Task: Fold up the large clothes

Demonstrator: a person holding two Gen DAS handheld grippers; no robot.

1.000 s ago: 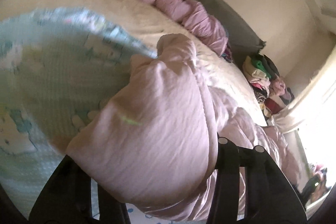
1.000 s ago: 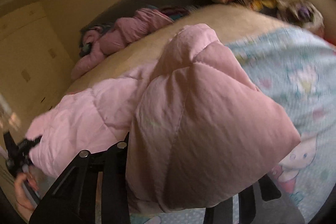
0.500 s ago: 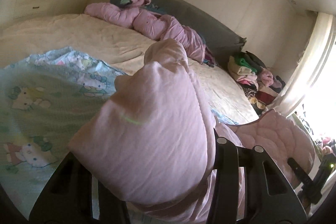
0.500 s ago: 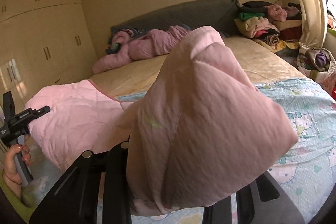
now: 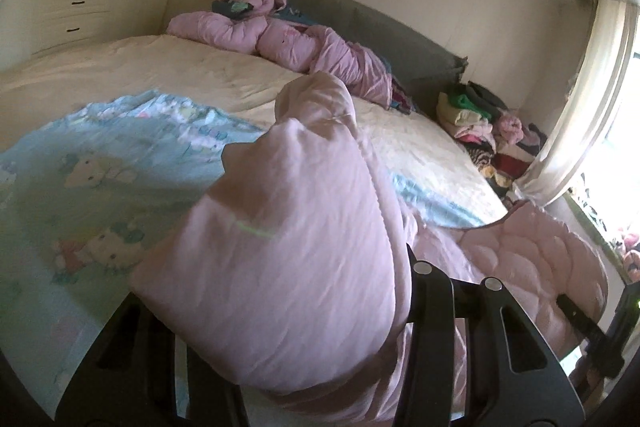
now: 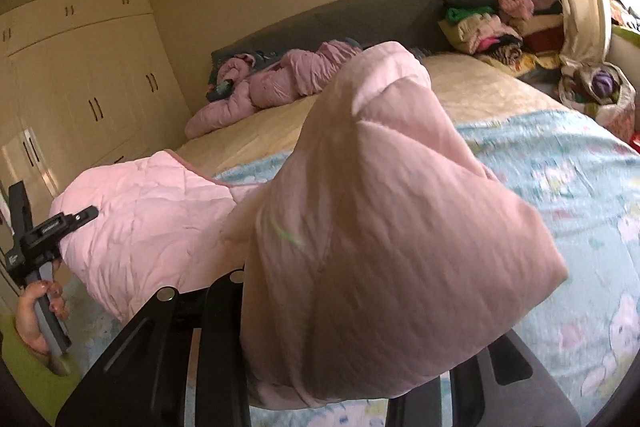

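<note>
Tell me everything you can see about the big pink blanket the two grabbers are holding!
The pink quilt looks soft, puffy and stitched in a quilted pattern, with a darker pink edge trim. It seems padded and a little wrinkled. The left gripper and the right gripper each pinch a bunched corner, so those corners bulge up close to the cameras. Between them the quilt hangs in a sagging span above the blue cartoon sheet on the bed. Its lower part is hidden.

Both tongs clamped, pointing slightly downward

Left tongs point(image 5: 280, 307) and right tongs point(image 6: 340, 307) each grip bunched quilt point(image 5: 288, 227); a hand point(image 6: 34, 319) holds the left handle at 8 o'clock.
</note>
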